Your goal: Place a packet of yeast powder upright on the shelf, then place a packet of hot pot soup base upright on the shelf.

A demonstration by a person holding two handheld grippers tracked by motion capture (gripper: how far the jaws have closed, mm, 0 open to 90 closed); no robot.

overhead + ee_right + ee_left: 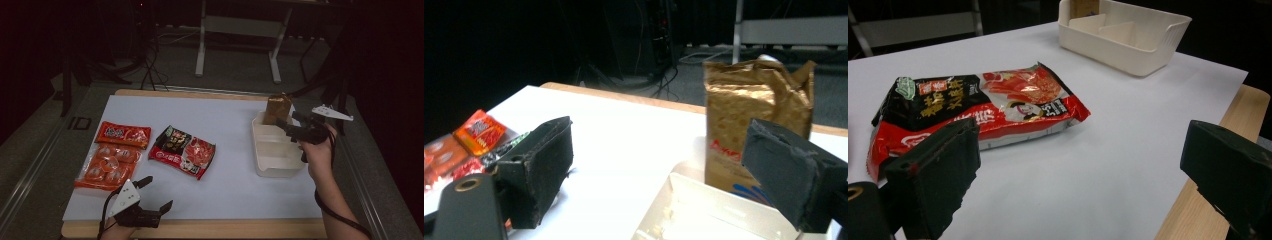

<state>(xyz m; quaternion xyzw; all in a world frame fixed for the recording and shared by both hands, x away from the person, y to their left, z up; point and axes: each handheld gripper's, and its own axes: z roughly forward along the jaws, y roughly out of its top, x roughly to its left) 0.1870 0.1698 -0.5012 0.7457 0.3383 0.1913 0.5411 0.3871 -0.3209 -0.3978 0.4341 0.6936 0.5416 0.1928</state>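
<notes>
A gold foil bag [278, 107] stands upright in the far compartment of a cream divided bin [272, 167] at the right of the white table sheet. My right gripper [289, 121] hovers over the bin just in front of the bag, open, with nothing between its jaws. In the right gripper view the gold bag [754, 110] rises behind the right jaw, apart from the pads, and the right gripper [661, 135] stands wide. My left gripper [159, 192] rests open near the front left edge. In its own view the left gripper [1083, 135] faces a red and black noodle packet [983, 107].
The noodle packet [182, 151] lies mid-table. A flat orange packet [123, 134] and an orange bag of small rounds [107, 165] lie at the left. The bin's near compartments [1148, 55] hold nothing. A wooden table edge [200, 227] runs along the front.
</notes>
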